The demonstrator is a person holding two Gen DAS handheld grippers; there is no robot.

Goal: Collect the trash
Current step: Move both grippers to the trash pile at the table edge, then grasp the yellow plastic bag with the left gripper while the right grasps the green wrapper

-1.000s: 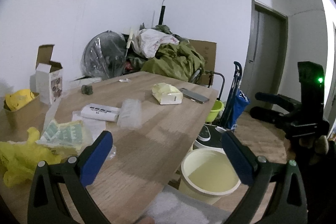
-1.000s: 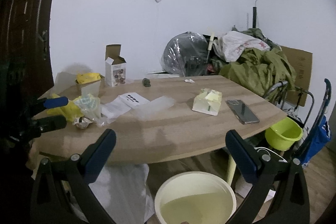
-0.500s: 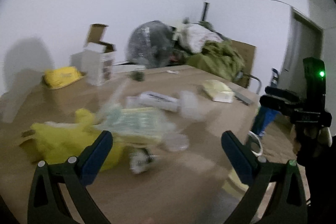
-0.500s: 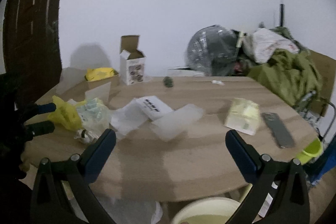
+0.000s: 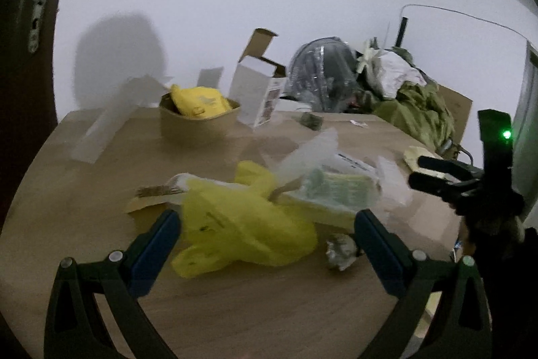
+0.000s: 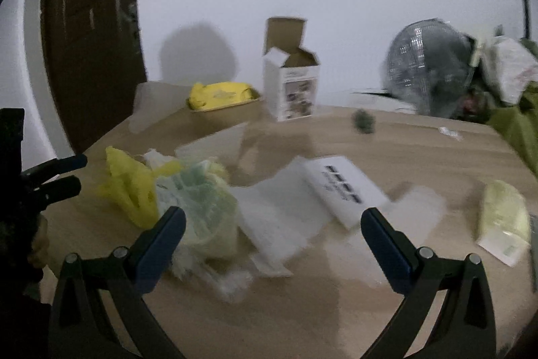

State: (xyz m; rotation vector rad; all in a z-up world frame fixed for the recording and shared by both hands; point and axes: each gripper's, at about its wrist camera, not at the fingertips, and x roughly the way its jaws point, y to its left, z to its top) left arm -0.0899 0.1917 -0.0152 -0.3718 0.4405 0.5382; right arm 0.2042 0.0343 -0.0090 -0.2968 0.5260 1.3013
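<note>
Trash lies in a loose heap on the wooden table (image 5: 84,224). In the left wrist view, the left gripper (image 5: 267,236) has its tongs wide apart and holds nothing; between them, close in front, is a crumpled yellow plastic bag (image 5: 242,224), with a small foil ball (image 5: 341,253) just beside the right finger and a greenish packet (image 5: 336,190) behind it. The right gripper (image 5: 433,174) shows at the right edge, and there I cannot tell its opening. Farther back stand a bowl with a yellow pouch (image 5: 196,120) and an open white carton (image 5: 257,96). In the right wrist view, the right gripper (image 6: 274,227) also has its tongs apart and empty, above the greenish packet (image 6: 198,204), a clear wrapper (image 6: 279,217) and a flat white box (image 6: 346,187); the yellow bag (image 6: 129,187) lies to the left, near the left gripper (image 6: 64,174). I judge that the thin bag can slip or tear if only one fold is pinched, and the light pieces touching it may be dragged off the table edge. Both views are blurred, so small scraps may be missed.
</note>
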